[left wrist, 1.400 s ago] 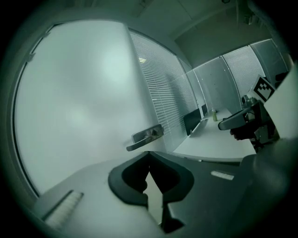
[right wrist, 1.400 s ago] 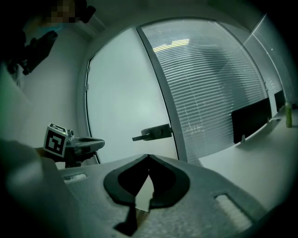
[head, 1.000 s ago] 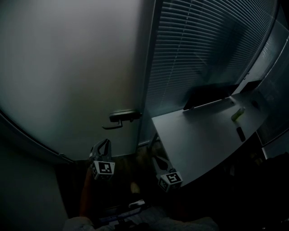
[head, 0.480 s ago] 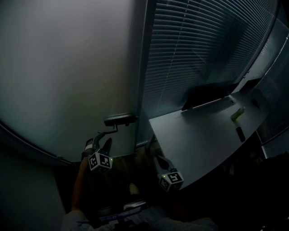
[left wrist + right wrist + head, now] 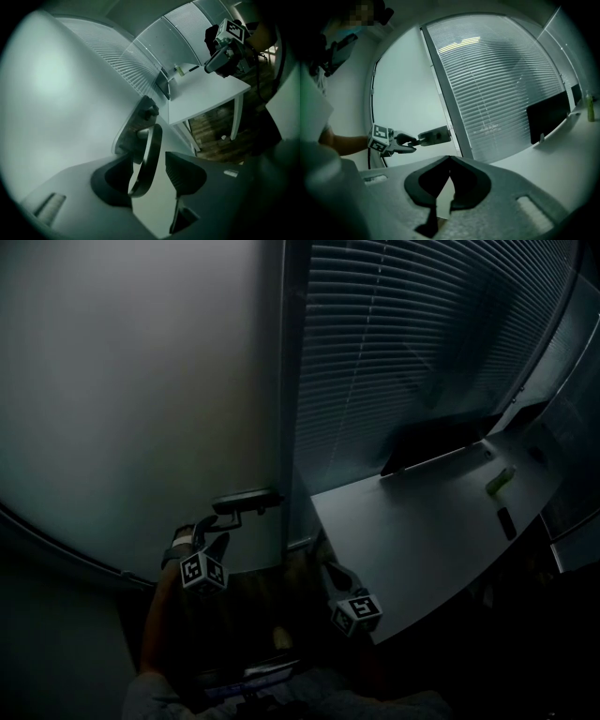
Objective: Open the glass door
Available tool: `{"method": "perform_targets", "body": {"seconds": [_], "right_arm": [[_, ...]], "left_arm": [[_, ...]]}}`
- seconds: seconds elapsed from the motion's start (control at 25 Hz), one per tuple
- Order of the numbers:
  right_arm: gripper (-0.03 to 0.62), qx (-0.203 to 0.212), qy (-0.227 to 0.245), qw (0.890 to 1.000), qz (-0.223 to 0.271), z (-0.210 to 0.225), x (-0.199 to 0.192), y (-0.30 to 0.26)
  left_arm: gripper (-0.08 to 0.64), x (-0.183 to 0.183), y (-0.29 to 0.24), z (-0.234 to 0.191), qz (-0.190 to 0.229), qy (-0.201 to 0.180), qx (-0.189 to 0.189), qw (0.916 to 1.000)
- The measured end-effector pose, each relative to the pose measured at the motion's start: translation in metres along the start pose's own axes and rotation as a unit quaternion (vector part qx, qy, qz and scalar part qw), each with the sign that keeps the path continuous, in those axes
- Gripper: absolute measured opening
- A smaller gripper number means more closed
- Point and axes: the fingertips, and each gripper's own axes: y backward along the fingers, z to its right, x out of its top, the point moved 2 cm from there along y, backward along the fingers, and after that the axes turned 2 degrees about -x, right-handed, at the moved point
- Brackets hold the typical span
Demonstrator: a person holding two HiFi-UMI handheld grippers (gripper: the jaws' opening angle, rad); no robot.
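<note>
L gripper (image 5: pixel 151 164) opening round door handle (image 5: pixel 153 139).

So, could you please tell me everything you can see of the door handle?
The door handle is a dark lever, seemingly metal, on an oblong plate near the edge of the glass door, beside the frame. In the head view the lever runs left from the plate. Its curved grip lies between the jaws of the left gripper, which have just been opening and stand apart; whether it touches one, I cannot tell.
</note>
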Motion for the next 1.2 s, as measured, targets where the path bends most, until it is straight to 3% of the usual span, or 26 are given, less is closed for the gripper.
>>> {"method": "perform_targets", "body": {"seconds": [0.6, 0.92, 1.2], "right_arm": [[0.002, -0.004, -0.020, 1.000, -0.003, 0.015, -0.003, -0.012], [0.002, -0.007, -0.046, 0.999, -0.006, 0.009, 0.001, -0.028], [0.002, -0.005, -0.051, 0.999, 0.000, -0.002, 0.001, -0.040]], "left_arm": [[0.176, -0.009, -0.025, 0.003, -0.036, -0.055, -0.058, 0.9961], [0.121, -0.012, -0.031, 0.008, -0.036, -0.085, -0.086, 0.9921], [0.020, -0.013, -0.035, 0.008, -0.017, -0.098, -0.076, 0.9921]]}}
